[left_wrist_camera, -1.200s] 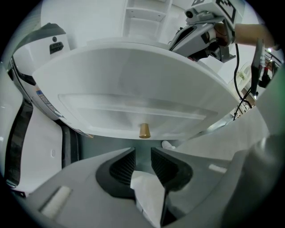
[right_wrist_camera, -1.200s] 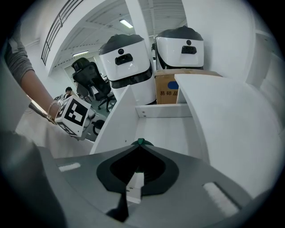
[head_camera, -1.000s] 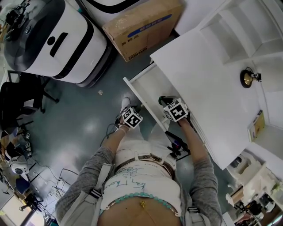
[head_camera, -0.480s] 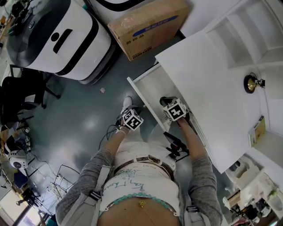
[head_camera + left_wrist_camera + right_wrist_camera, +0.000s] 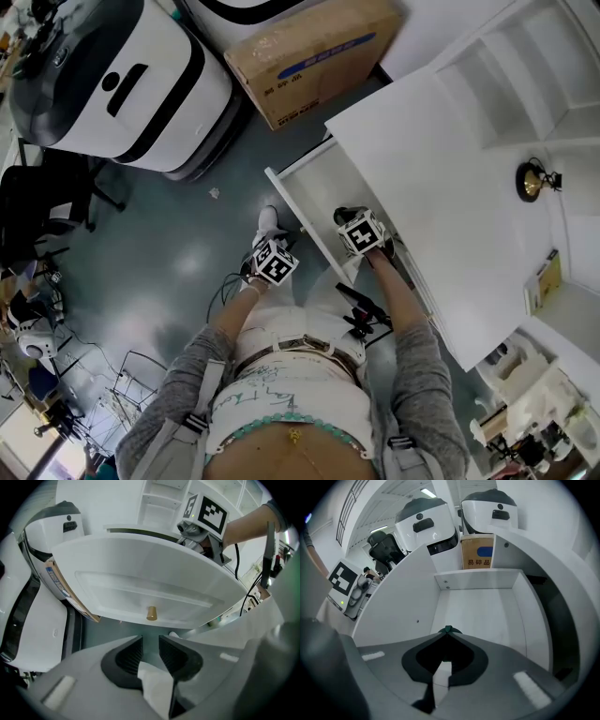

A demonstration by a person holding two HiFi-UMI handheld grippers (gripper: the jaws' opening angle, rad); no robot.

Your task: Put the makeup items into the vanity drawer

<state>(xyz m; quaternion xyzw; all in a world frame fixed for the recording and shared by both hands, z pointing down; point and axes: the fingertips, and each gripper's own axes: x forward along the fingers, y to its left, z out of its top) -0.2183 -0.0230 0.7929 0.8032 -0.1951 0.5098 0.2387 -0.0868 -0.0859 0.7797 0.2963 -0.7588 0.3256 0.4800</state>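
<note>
Right gripper (image 5: pixel 446 635), jaws clamped on a small green item (image 5: pixel 446 629), has sunk into the open drawer (image 5: pixel 309 187), release pending; left gripper (image 5: pixel 150 641) slightly parted, empty.

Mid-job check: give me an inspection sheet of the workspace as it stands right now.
Surface: white vanity top, mostly bare; a small round gold-and-black object and a yellowish box at the head view's right.
Job's things: vanity drawer pulled open, visible floor bare; gold knob on its front.
Clutter: nothing seen in the drawer.
Grippers: left gripper open, empty, below the drawer front; right gripper over the drawer, closed on a small dark green thing, too small to identify.
Cables: black cable by the person's right forearm.
Surroundings: cardboard box, white machine, black chair.
</note>
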